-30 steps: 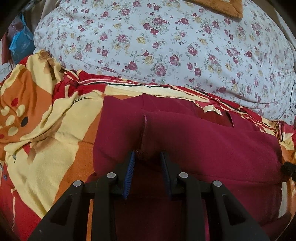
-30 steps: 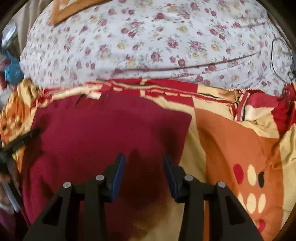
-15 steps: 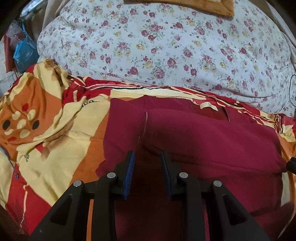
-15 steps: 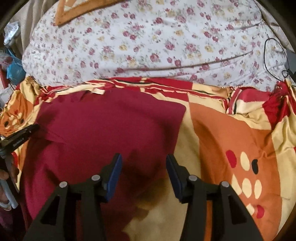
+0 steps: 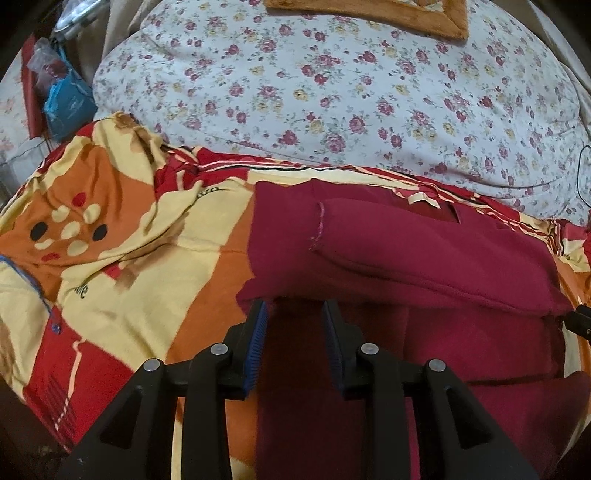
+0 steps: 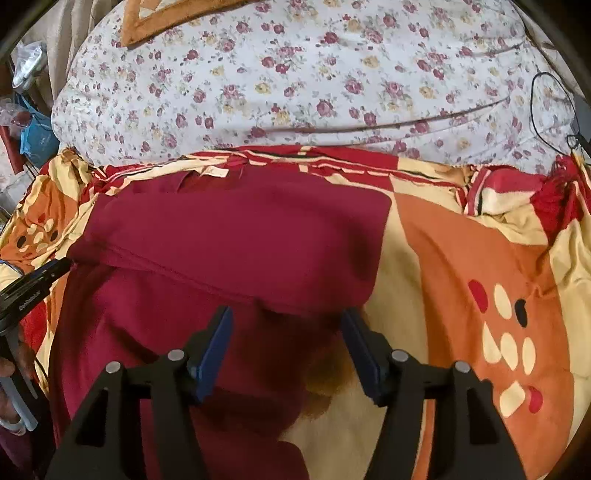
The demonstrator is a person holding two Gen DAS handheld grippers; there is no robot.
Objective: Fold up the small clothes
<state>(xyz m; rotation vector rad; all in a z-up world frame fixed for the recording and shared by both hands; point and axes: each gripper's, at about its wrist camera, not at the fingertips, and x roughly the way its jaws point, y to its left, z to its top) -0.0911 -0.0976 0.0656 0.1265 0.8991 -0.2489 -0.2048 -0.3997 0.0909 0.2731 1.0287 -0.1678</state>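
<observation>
A maroon garment (image 5: 424, 251) lies folded over on itself on a patterned blanket, its cream label (image 5: 421, 199) at the far edge. My left gripper (image 5: 293, 306) hovers just short of the folded layer's near left corner. Its jaws are narrow and opening slightly, with nothing pinched between the blue pads. In the right wrist view the same garment (image 6: 240, 236) fills the left half. My right gripper (image 6: 286, 314) hangs over the fold's near right corner, jaws opening wide, with cloth below them but not gripped. The left gripper (image 6: 33, 284) shows at the left edge, held by a hand.
The orange, yellow and red blanket (image 5: 129, 258) covers the near part of the bed. A floral sheet (image 5: 332, 92) lies beyond it with a brown mat (image 5: 369, 14) on top. A black cable (image 6: 546, 110) trails at far right. A blue bag (image 5: 66, 103) sits off the bed's left side.
My left gripper has let go of the fold's edge and drawn back from it. The right jaws have spread wider, and both grippers have pulled back and up a little.
</observation>
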